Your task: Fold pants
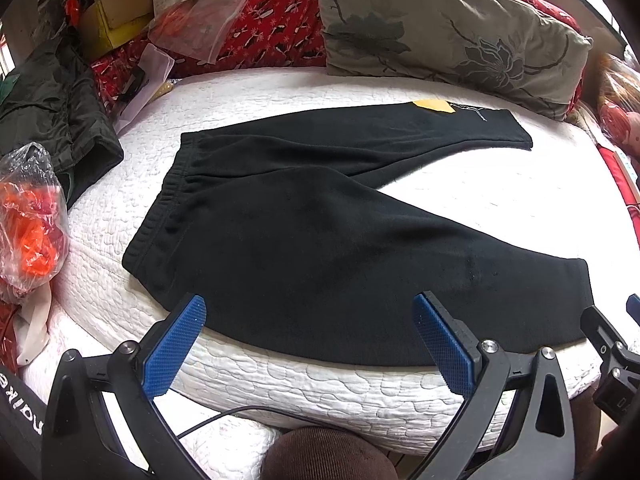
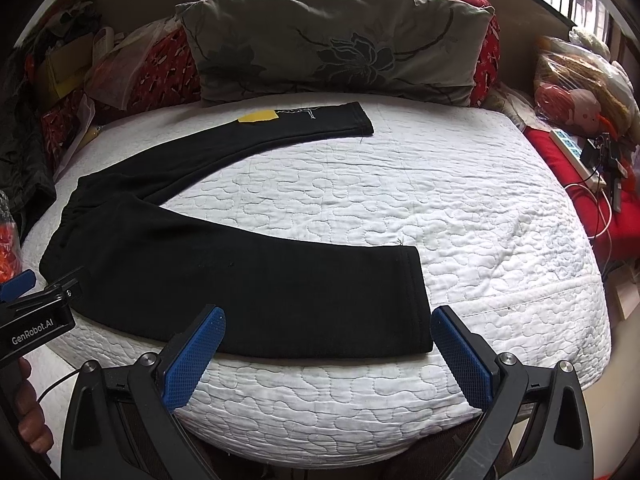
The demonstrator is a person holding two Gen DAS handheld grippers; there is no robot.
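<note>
Black pants (image 1: pixel 304 232) lie flat on the white quilted mattress (image 1: pixel 360 396), waistband at the left, legs spread in a V to the right. The far leg carries a yellow tag (image 1: pixel 434 105) and white print near its cuff. They also show in the right wrist view (image 2: pixel 224 276). My left gripper (image 1: pixel 310 312) is open and empty, just above the near edge of the near leg. My right gripper (image 2: pixel 328 320) is open and empty, at the near leg's cuff end (image 2: pixel 408 300). The left gripper's body also shows at the left edge of the right wrist view.
A grey-green flowered pillow (image 2: pixel 336 46) and red patterned bedding (image 1: pixel 276 20) lie at the head of the bed. Plastic bags (image 1: pixel 28 216), a dark jacket (image 1: pixel 52 108) and boxes crowd the left side. A power strip and cables (image 2: pixel 576 152) lie at the right.
</note>
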